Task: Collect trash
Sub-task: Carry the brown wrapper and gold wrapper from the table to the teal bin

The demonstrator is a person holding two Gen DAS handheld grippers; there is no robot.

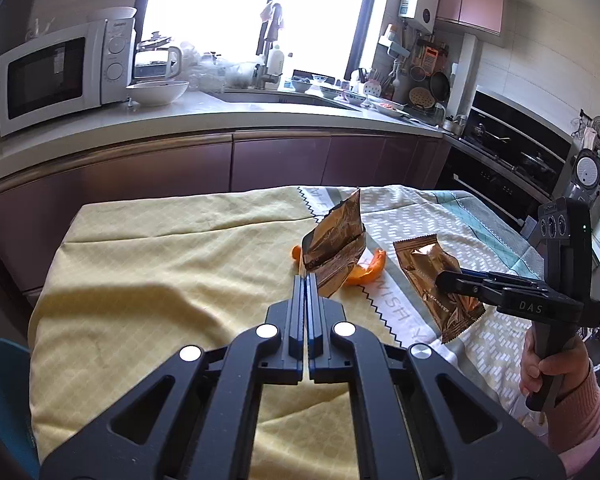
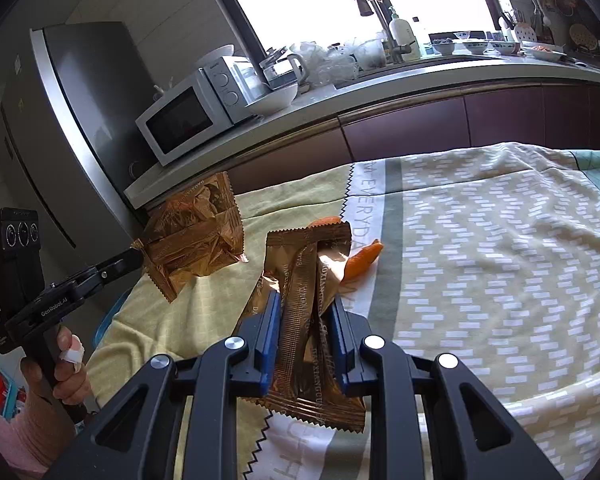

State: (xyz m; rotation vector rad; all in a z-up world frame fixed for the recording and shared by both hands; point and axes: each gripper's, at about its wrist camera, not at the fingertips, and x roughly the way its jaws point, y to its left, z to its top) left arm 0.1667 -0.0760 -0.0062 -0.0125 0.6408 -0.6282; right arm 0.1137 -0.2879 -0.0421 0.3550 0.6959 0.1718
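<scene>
My left gripper (image 1: 305,280) is shut on the corner of a crumpled bronze foil wrapper (image 1: 336,246) and holds it up over the table; it also shows in the right wrist view (image 2: 196,240). My right gripper (image 2: 306,300) is shut on a second, longer bronze wrapper (image 2: 308,312), which also shows in the left wrist view (image 1: 432,276), lifted a little off the cloth. Orange peel pieces (image 1: 366,270) lie on the tablecloth under the wrappers, and one piece shows in the right wrist view (image 2: 362,260).
The table carries a yellow and patterned cloth (image 1: 160,264). Behind it runs a kitchen counter (image 1: 204,116) with a microwave (image 1: 60,76), bowls and a sink. An oven (image 1: 508,168) stands at the right, a fridge (image 2: 72,120) at the left.
</scene>
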